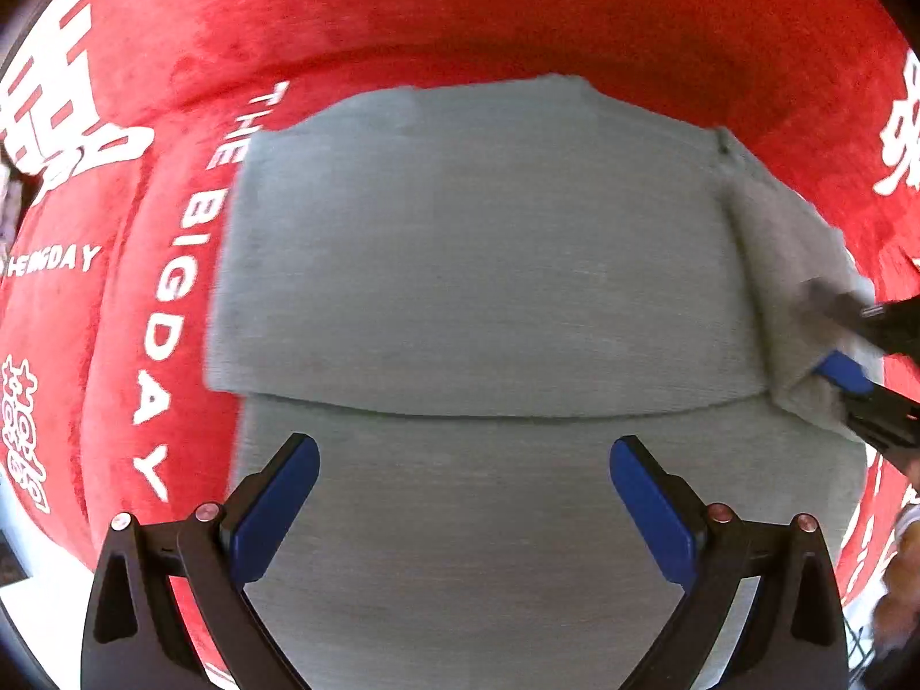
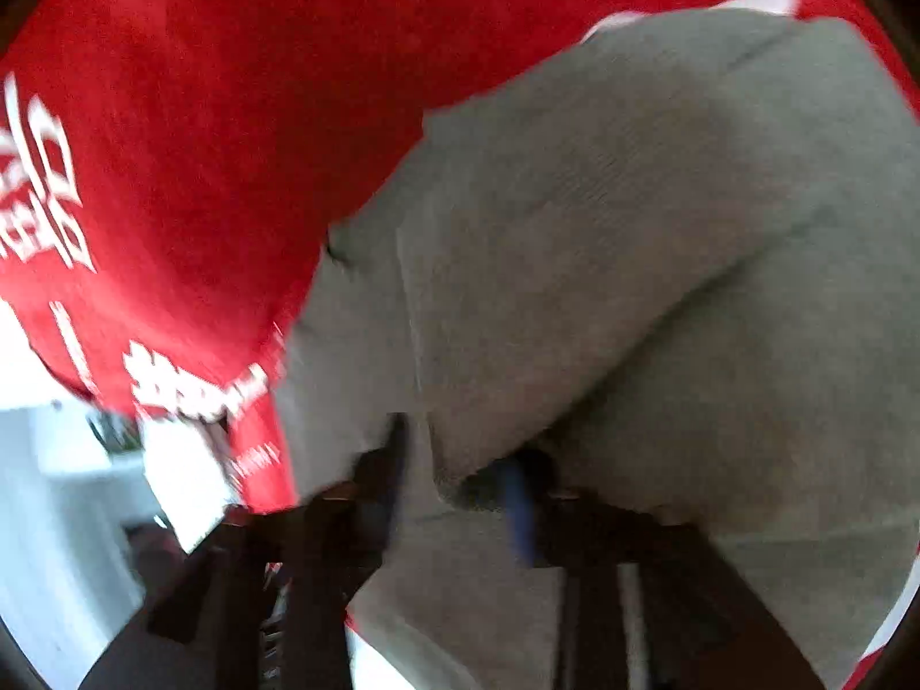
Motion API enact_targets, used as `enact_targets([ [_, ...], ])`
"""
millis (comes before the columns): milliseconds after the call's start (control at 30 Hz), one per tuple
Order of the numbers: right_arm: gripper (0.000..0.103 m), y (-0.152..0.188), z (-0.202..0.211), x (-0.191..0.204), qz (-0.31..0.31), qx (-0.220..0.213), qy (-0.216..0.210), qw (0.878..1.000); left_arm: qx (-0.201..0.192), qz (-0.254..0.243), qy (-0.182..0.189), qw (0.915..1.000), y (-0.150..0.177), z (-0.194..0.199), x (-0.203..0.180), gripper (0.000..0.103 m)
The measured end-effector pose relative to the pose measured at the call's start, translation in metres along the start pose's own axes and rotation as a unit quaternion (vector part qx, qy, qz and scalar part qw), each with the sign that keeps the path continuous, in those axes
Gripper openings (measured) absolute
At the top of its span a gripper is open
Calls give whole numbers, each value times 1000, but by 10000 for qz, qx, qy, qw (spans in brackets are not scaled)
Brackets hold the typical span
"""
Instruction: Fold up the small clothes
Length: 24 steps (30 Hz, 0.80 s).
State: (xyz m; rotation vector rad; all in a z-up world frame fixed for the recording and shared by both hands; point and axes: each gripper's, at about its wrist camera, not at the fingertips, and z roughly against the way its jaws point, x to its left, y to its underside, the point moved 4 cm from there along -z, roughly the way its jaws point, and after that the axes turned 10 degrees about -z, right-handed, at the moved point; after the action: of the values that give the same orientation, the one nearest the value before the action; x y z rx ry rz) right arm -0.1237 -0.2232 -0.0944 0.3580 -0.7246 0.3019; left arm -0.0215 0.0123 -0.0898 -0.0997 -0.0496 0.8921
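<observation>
We see the grey garment (image 1: 489,264) lying across a red plush cloth (image 1: 517,17) printed with white lettering (image 1: 172,299) and characters. The garment's upper layer is folded over the lower one, its edge crossing just ahead of our left gripper (image 1: 464,460), whose blue-padded fingers (image 1: 276,512) are spread wide above the fabric, holding nothing. At the garment's right edge, our right gripper (image 1: 834,339) pinches a raised fold of the grey cloth. The right wrist view is blurred; there the pinched fold (image 2: 460,460) bunches between the fingers, with pale surroundings (image 2: 63,494) beyond the red cloth's edge.
</observation>
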Motion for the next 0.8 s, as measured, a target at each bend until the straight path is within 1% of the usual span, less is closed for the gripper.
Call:
enact_targets([
  [67,47,-12,14,-5,-301,-431,84,9986,-51,122,3,9999,5,2,17,102],
  [100,46,-18,16,-6,-446,-560,117,9974,-77,205,16,9998,6,3,26,102],
  [133,22,-21,16,-6,-536,-634,113,9965,-94,257,32,9996,7,4,31,102],
  [167,5,-25,14,-5,-570,-672,135,9960,-120,324,48,9994,9,4,35,102],
  [200,6,-26,10,7,-384,-723,147,9965,-156,380,67,9991,10,5,38,102],
  [233,6,-23,7,20,-65,-728,167,9972,-195,425,93,9989,12,7,42,102],
  [267,6,-17,2,38,380,-696,226,9966,-222,450,113,9987,12,6,45,102],
  [300,6,-2,-10,66,1142,-586,368,9910,-245,472,120,9985,14,8,46,102],
  [367,6,27,-32,96,2146,-332,651,9740,-282,531,104,9981,20,10,55,102],
  [433,7,65,-65,115,3074,94,1024,9460,-291,621,104,9976,23,11,63,102],
  [467,7,84,-83,117,3473,297,1317,9280,-301,668,110,9972,24,12,66,102],
  [500,9,95,-93,110,3658,478,1482,9176,-316,752,124,9966,25,13,72,102],
  [533,11,104,-105,105,3737,673,1621,9108,-327,814,153,9960,26,12,78,102],
  [567,12,112,-115,95,3706,875,1805,9069,-331,874,197,9954,26,12,79,102],
  [600,15,111,-119,88,3621,946,1883,9080,-336,930,261,9948,26,12,81,102],
  [633,18,110,-113,81,3538,931,1803,9130,-353,978,344,9940,26,11,84,102],
  [667,23,109,-103,78,3332,908,1640,9240,-369,994,397,9936,24,11,84,102],
  [700,44,107,-94,74,3154,913,1534,9320,-384,988,462,9933,22,11,83,102],
  [733,59,104,-84,70,3004,875,1436,9389,-393,970,547,9930,19,11,79,102],
  [767,60,101,-70,64,2831,792,1344,9463,-394,948,666,9925,14,9,75,102],
  [800,60,97,-65,61,2700,756,1327,9507,-389,929,798,9917,9,9,70,102],
])
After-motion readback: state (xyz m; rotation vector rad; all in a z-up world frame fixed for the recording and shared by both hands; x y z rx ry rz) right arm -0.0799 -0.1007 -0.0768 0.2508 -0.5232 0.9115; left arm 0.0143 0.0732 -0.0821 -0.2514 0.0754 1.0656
